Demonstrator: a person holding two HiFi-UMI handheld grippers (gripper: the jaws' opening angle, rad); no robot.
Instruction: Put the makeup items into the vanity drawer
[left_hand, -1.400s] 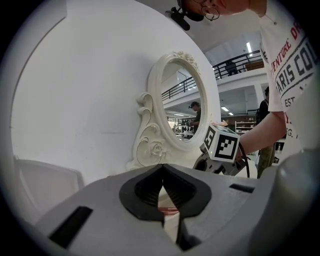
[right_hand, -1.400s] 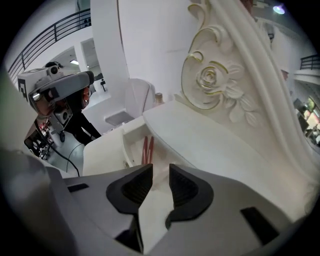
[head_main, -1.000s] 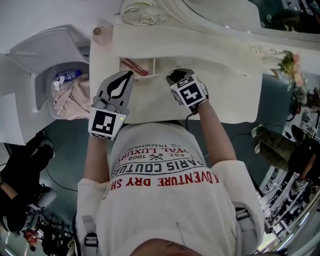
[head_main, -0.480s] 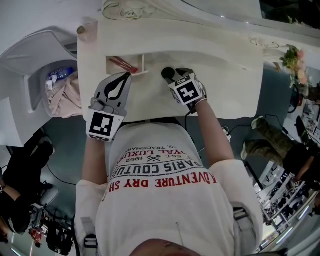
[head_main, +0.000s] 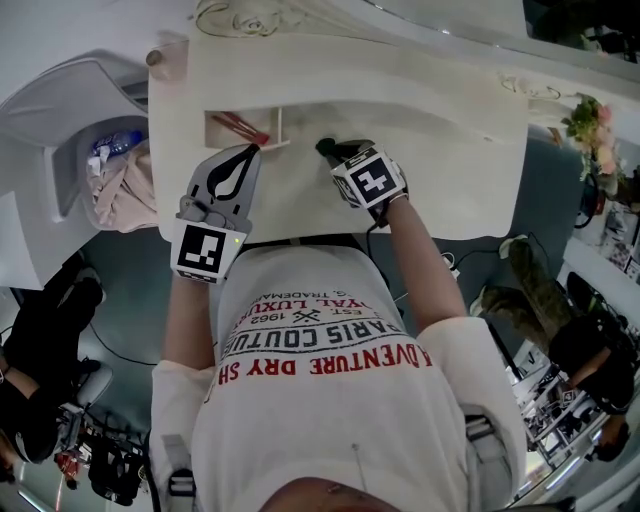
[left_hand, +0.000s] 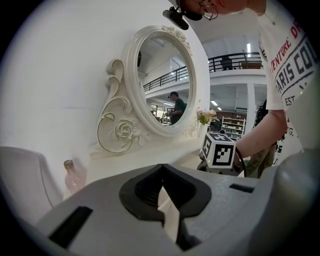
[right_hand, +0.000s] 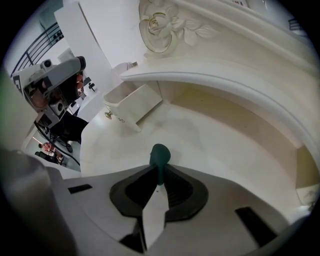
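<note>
At the desk's (head_main: 450, 130) left end, open drawer (head_main: 280, 125) with thin red sticks (head_main: 238, 124). Just below, left gripper (head_main: 256, 150), matte grey fingers pressed together, empty. Rightward, right gripper (head_main: 337, 153), fingers closing on slim stem of dark teal applicator (right_hand: 160, 156), rounded head jutting past fingertips over glossy cream top. Shirt (head_main: 330, 350) print: "ADVENTURE DRY".

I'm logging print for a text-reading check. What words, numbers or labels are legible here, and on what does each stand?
"ADVENTURE DRY SH", red, cut off: white T-shirt, upside down in the head view.
"ARIS COUTU", dark, cut off: same shirt.
"EST. 1962": same shirt.
"YAL LUXUR", cut off: same shirt.
"PARIS COU" and "ENTURE D": same shirt, in the left gripper view.
Smallest line on the shirt: too blurred to read surely.
Print on the blue-labelled bottle: too small to read.
</note>
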